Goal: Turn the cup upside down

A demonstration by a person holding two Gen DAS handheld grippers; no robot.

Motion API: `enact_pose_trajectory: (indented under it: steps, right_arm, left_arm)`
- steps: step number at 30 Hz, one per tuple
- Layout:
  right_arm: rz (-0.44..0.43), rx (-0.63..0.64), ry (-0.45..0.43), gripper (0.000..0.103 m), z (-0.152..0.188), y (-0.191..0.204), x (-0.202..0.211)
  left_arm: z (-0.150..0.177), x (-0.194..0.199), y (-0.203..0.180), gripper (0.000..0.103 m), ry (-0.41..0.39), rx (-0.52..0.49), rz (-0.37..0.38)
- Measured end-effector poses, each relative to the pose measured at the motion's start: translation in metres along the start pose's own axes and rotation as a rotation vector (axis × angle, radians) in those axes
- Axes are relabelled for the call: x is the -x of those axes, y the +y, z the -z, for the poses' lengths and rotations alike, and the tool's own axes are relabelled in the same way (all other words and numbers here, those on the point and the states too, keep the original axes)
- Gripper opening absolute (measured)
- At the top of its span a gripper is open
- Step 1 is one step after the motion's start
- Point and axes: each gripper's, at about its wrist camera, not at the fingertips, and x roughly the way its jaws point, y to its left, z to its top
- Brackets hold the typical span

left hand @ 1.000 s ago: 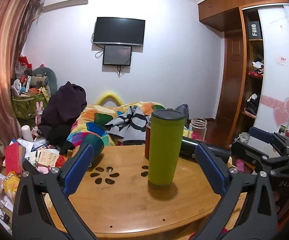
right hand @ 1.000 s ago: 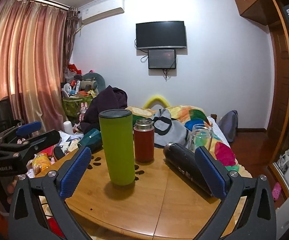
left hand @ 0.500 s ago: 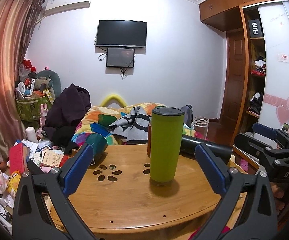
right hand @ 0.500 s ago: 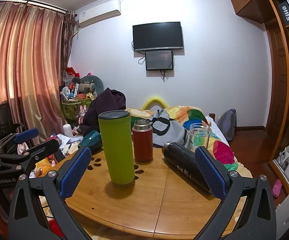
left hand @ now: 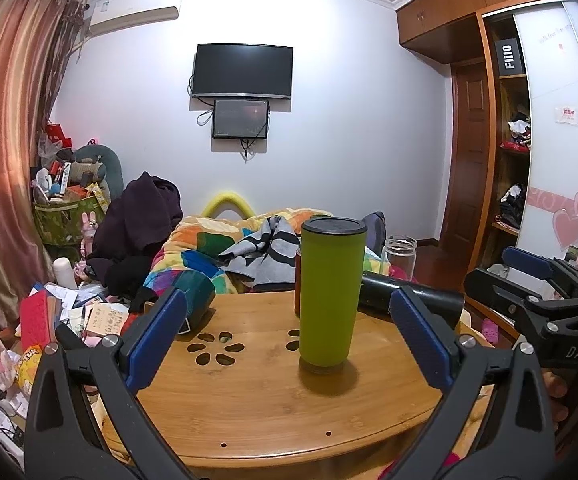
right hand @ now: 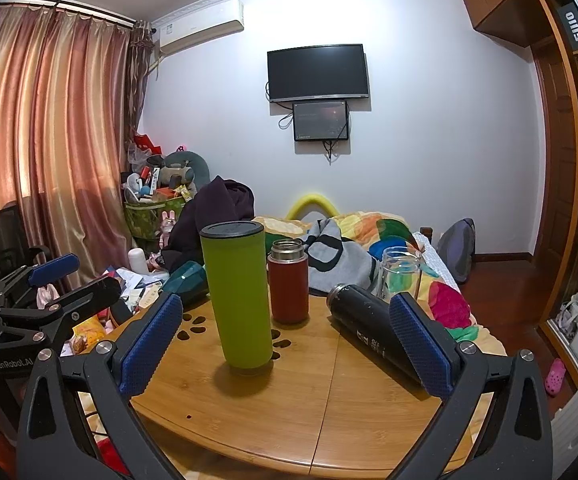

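Observation:
A tall green cup with a dark end on top stands on the round wooden table; it also shows in the right wrist view. My left gripper is open and empty, held back from the cup, which stands between its blue pads. My right gripper is open and empty, with the cup just left of its middle. Each gripper shows at the edge of the other's view: the right one and the left one.
On the table stand a red flask and a clear glass jar. A black bottle lies on its side at the right. A teal cup lies at the far left edge. A bed with a colourful blanket is behind.
Both grippers have drawn back a little and risen, so the table and cup sit slightly lower and farther. The cup has not moved.

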Motion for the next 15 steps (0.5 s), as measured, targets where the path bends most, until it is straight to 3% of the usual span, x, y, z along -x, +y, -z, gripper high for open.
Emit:
enact_pose_trajectory:
  steps: [15]
  right_arm:
    - [0.001,-0.001,-0.002,0.103,-0.0032,0.0031,0.0025]
  left_arm:
    - [-0.0016,0.0017,0.0006,0.103,-0.015,0.002,0.004]
